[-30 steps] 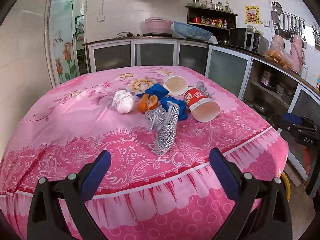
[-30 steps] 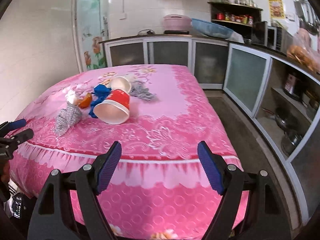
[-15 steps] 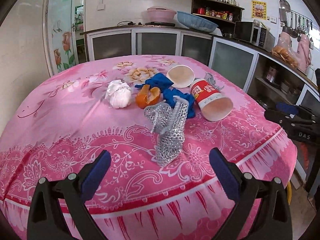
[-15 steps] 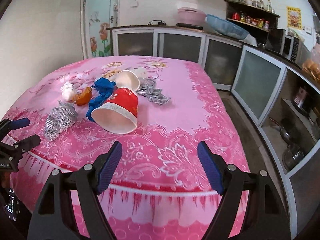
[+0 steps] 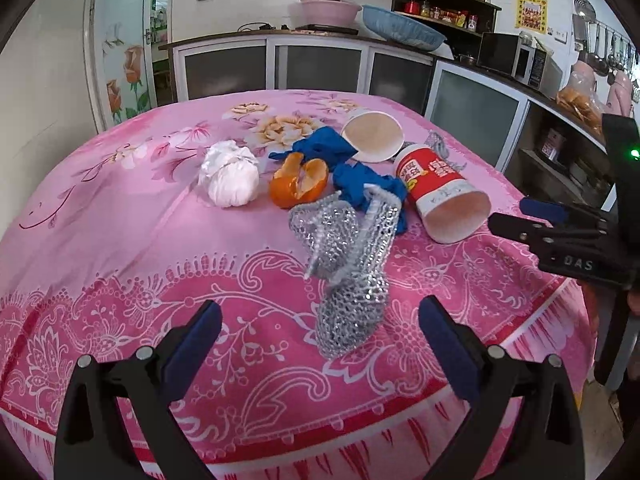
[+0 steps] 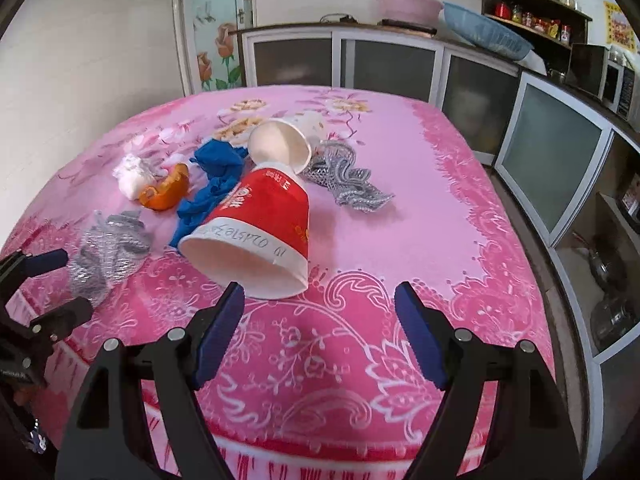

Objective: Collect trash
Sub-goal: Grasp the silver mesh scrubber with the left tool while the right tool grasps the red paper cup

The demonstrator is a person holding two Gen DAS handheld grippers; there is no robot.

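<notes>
Jaws, left view: left gripper (image 5: 320,336) is spread wide with nothing in it, hovering over the near edge of the pink tablecloth (image 5: 120,240).
Trash, left view: silver mesh netting (image 5: 348,264) sits centre frame, lined up between the pads, so probably the first pick. Behind it are the orange peel (image 5: 298,184), white wad (image 5: 230,178) and blue glove (image 5: 360,188).
Jaws, right view: right gripper (image 6: 320,332) is empty too, its jaws narrowing a bit.
Trash, right view: tipped red cup (image 6: 256,236) lies mouth-first just above the pads, looks like its target.
Only here: second grey mesh scrap (image 6: 348,184) shows properly, right of the white cup (image 6: 280,144); the left view mostly hides it.
</notes>
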